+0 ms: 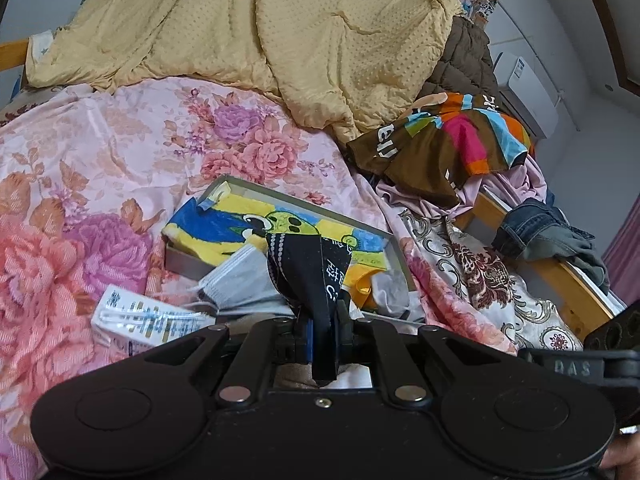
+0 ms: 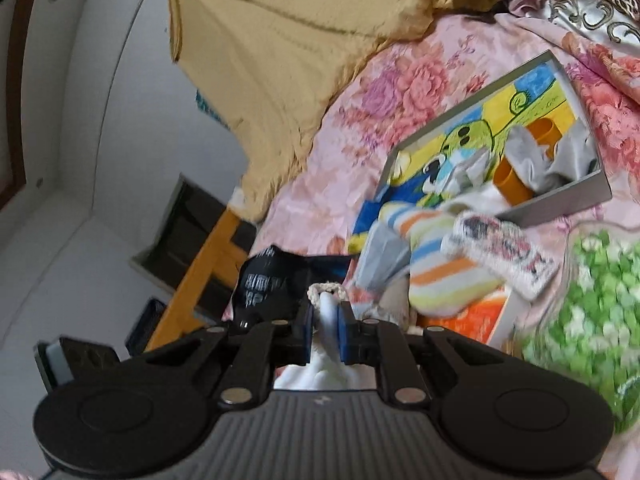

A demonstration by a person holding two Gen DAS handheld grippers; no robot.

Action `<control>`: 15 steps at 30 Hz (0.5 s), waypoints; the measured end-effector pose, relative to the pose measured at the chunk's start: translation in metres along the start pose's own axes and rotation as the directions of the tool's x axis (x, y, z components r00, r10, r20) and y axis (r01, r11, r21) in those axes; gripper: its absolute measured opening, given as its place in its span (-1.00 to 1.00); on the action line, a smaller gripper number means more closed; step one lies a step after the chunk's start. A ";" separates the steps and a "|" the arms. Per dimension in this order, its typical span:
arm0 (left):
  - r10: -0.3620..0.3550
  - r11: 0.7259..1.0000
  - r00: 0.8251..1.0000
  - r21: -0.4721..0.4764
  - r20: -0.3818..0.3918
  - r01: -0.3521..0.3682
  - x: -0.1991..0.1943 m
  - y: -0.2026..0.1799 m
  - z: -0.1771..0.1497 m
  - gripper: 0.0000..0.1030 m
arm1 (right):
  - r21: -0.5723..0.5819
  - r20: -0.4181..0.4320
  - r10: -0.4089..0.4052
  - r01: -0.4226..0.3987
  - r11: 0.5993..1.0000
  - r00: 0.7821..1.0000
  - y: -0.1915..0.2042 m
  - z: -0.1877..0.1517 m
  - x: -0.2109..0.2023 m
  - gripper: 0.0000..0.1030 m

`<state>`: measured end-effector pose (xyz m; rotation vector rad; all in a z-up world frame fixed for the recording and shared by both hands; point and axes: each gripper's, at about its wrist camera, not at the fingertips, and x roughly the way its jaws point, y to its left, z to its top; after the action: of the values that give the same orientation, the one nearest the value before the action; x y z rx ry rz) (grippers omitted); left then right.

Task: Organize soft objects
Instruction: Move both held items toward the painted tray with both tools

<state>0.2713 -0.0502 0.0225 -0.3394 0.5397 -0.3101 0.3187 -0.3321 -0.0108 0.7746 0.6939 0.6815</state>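
My left gripper [image 1: 325, 312] is shut on a black sock with white print [image 1: 308, 268] and holds it above the near edge of a shallow grey box [image 1: 288, 196] lined with a bright cartoon drawing. A grey face mask [image 1: 240, 280] lies by the box's front. My right gripper [image 2: 326, 316] is shut on a white cloth item with a beige knitted loop [image 2: 326, 296]. In the right wrist view the same box [image 2: 560, 204] holds grey cloth and orange pieces. A striped sock [image 2: 436, 264] and a speckled sock [image 2: 504, 252] lie at its near edge, and the black sock [image 2: 272, 276] shows to the left.
All lies on a pink floral bedsheet [image 1: 100, 200]. A yellow quilt [image 1: 260, 28] is heaped at the back. A pile of clothes [image 1: 452, 140] and jeans [image 1: 540, 228] sit at the right by the wooden bed rail. A white packet [image 1: 148, 320] lies front left. A green-patterned bag [image 2: 592, 304] is at right.
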 end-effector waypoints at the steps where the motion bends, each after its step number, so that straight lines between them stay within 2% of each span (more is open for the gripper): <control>1: 0.001 1.000 1.000 0.001 0.002 -0.001 0.002 -0.001 0.003 -0.82 | 0.017 0.009 0.003 -0.003 1.000 1.000 -0.005 0.004 0.002 -0.73; 4: -0.004 1.000 1.000 0.015 0.011 0.004 0.009 -0.003 0.014 -0.82 | 0.048 0.031 -0.006 0.004 0.999 1.000 -0.019 0.015 0.006 -0.73; 9: -0.013 1.000 1.000 0.008 0.016 0.013 0.028 -0.005 0.029 -0.82 | 0.048 0.050 -0.065 0.063 0.997 0.997 -0.037 0.029 0.014 -0.73; 15: -0.029 1.000 1.000 0.009 0.004 0.029 0.053 -0.012 0.031 -0.82 | 0.070 0.086 -0.063 0.057 0.996 0.994 -0.052 0.047 0.006 -0.73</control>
<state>0.3290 -0.0738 0.0283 -0.3398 0.5297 -0.3399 0.3730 -0.3734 -0.0296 0.8378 0.6596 0.5686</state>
